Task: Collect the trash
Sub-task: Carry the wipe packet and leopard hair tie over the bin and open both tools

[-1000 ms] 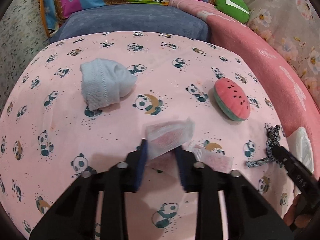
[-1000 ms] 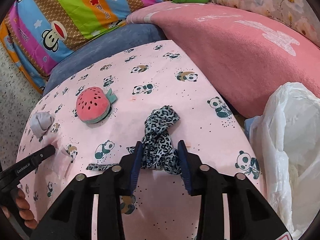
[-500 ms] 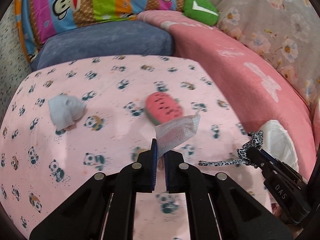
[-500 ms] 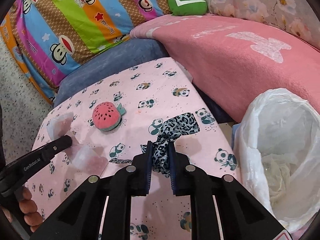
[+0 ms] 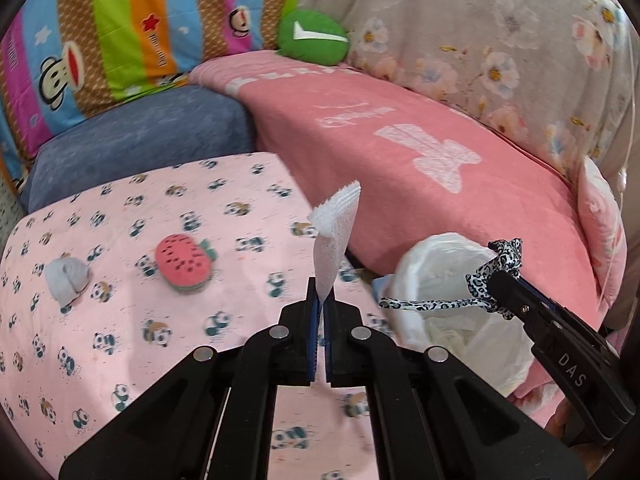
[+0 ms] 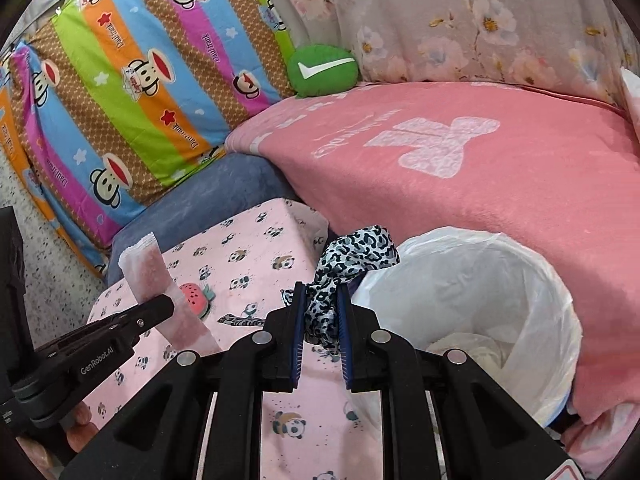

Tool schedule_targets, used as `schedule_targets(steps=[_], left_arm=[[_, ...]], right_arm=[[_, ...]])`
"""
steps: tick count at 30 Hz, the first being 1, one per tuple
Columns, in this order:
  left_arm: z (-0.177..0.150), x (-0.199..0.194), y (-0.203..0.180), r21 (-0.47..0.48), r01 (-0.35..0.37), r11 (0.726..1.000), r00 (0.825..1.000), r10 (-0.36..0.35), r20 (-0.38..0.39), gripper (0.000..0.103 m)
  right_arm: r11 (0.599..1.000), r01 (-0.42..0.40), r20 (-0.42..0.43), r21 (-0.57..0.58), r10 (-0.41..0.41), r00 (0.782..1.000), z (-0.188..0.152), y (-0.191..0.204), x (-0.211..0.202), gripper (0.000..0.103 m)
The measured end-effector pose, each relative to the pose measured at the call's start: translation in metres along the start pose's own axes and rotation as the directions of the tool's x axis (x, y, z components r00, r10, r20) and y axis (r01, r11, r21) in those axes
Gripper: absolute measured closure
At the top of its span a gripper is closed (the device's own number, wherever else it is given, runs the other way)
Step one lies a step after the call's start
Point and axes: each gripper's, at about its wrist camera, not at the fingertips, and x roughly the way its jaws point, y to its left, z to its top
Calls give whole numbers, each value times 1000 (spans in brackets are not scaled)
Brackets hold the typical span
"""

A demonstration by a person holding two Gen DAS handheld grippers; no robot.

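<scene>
My left gripper (image 5: 320, 304) is shut on a thin white wrapper (image 5: 334, 236) that stands up above the panda-print table (image 5: 120, 320); the wrapper also shows in the right wrist view (image 6: 148, 272). My right gripper (image 6: 320, 312) is shut on a leopard-print fabric strip (image 6: 352, 256), held at the rim of a white-lined trash bin (image 6: 500, 280). In the left wrist view the strip (image 5: 496, 268) hangs over the bin (image 5: 432, 272), which holds crumpled white paper.
A watermelon plush (image 5: 182, 262) and a pale blue sock (image 5: 66, 280) lie on the table. A pink blanket (image 5: 440, 168), a blue cushion (image 5: 140, 136), a striped monkey pillow (image 5: 120, 32) and a green plush (image 5: 312, 38) lie behind.
Both grippers closed on their items, lifted them off the table and swung right toward the bin. The wrapper now stands upright and the strip hangs at the bin's rim.
</scene>
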Motion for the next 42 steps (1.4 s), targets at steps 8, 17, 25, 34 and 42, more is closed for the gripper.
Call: schedule_targets(steps=[8, 17, 25, 34, 42], left_arm=[[6, -8, -59, 81, 61, 995, 998, -63, 18, 101], [11, -11, -114, 155, 144, 977, 989, -148, 12, 101], [13, -10, -136, 168, 184, 968, 982, -187, 0, 101], [26, -7, -130, 153, 198, 968, 980, -199, -5, 101], [26, -1, -116, 136, 179, 974, 984, -180, -10, 53]], right_arm=[[996, 70, 70, 60, -74, 995, 10, -51, -39, 89], [984, 132, 106, 123, -146, 984, 9, -95, -65, 89], [972, 166, 116, 166, -186, 976, 6, -120, -74, 89], [967, 190, 108, 170, -210, 972, 2, -126, -74, 89], [968, 200, 93, 155, -215, 972, 1, -123, -64, 88]])
